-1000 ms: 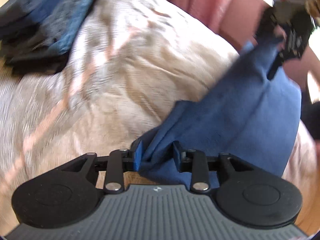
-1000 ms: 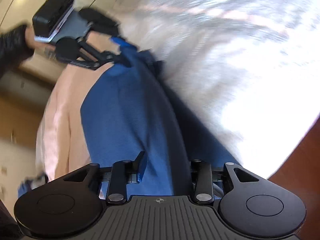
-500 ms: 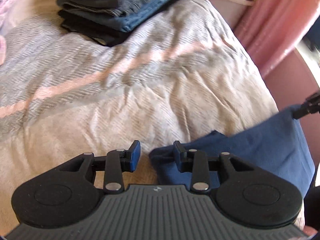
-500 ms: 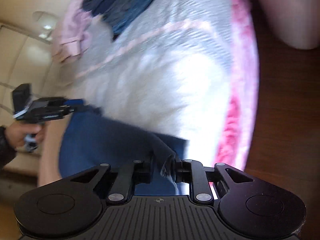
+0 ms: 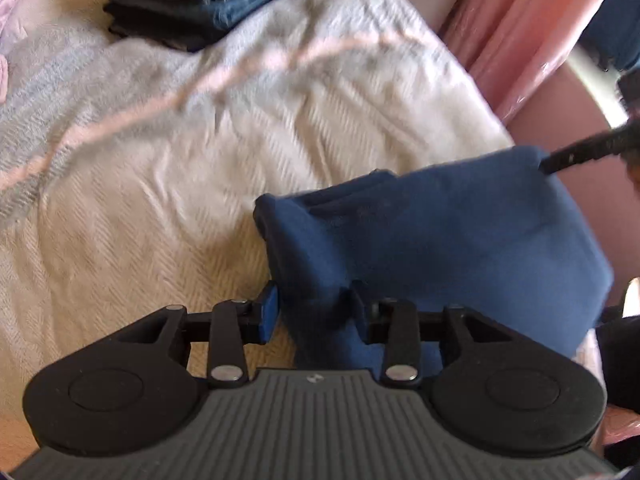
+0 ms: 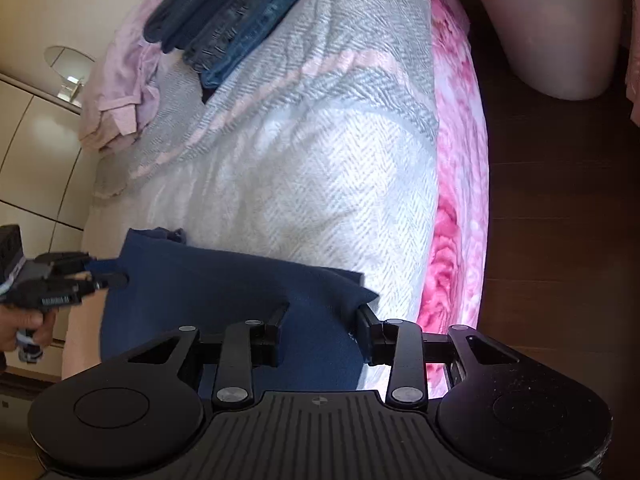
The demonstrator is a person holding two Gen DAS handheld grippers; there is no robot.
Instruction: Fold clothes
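A dark blue garment (image 5: 448, 236) lies folded at the near edge of the bed, also in the right wrist view (image 6: 224, 292). My left gripper (image 5: 312, 312) has its jaws apart with a fold of the blue cloth between them. My right gripper (image 6: 324, 324) is open too, its jaws wide with the blue cloth lying between them. The left gripper shows at the left of the right wrist view (image 6: 104, 276), at the garment's far corner. A tip of the right gripper (image 5: 580, 154) touches the garment's other corner in the left wrist view.
A stack of folded dark jeans and clothes (image 5: 208, 4) sits at the far end of the bed (image 5: 160, 184). A pink garment (image 6: 116, 96) lies beside the stack (image 6: 240, 20). A pink blanket (image 6: 456, 200) hangs off the bed edge over dark wood floor (image 6: 560, 240).
The garment went from held up and stretched between both grippers to lying on the bed edge. The right gripper's jaws opened wide; the left gripper's jaws stand apart at the cloth.
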